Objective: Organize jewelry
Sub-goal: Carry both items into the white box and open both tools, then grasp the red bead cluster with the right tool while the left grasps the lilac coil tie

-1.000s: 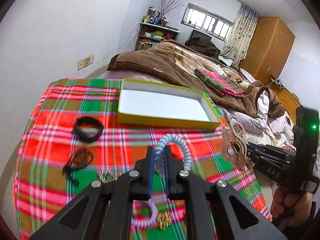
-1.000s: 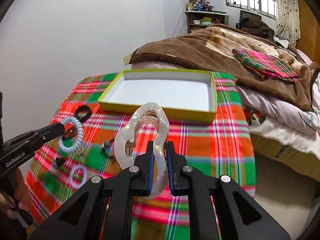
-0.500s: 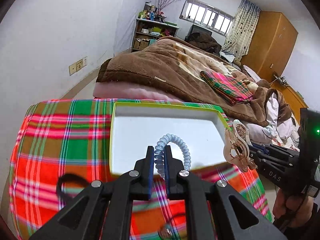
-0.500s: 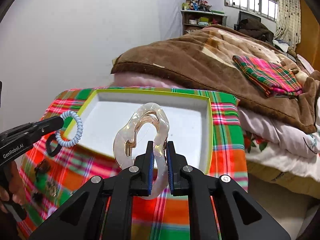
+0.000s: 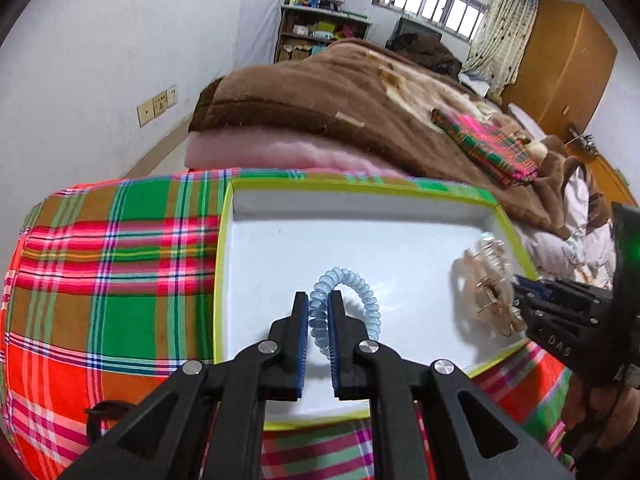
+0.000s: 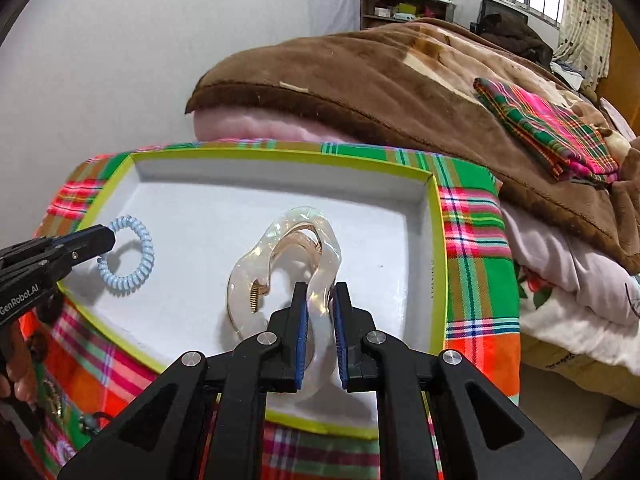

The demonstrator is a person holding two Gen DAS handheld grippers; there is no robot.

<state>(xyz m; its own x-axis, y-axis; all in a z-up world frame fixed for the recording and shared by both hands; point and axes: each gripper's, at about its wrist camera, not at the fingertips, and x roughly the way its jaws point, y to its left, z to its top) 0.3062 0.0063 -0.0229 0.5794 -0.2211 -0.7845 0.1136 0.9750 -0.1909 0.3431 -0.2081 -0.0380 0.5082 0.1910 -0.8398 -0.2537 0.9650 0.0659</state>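
Currently the left gripper (image 5: 318, 308) has its fingers clenched on the blue spiral hair tie (image 5: 352, 292), whose loop hangs ahead of the fingertips over the white floor of the tray (image 5: 224, 264). The right gripper (image 6: 320, 304) grasps the clear hair claw (image 6: 280, 264); its long axis runs forward and left from the fingers, also above the tray floor. Judged from this, each item lies directly below its own fingers, so release needs only a short descent. Plaid cloth (image 5: 112, 264) surrounds the tray.

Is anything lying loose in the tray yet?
No: the tray floor is bare, with the blue coil tie and clear hair claw both gripped above it.
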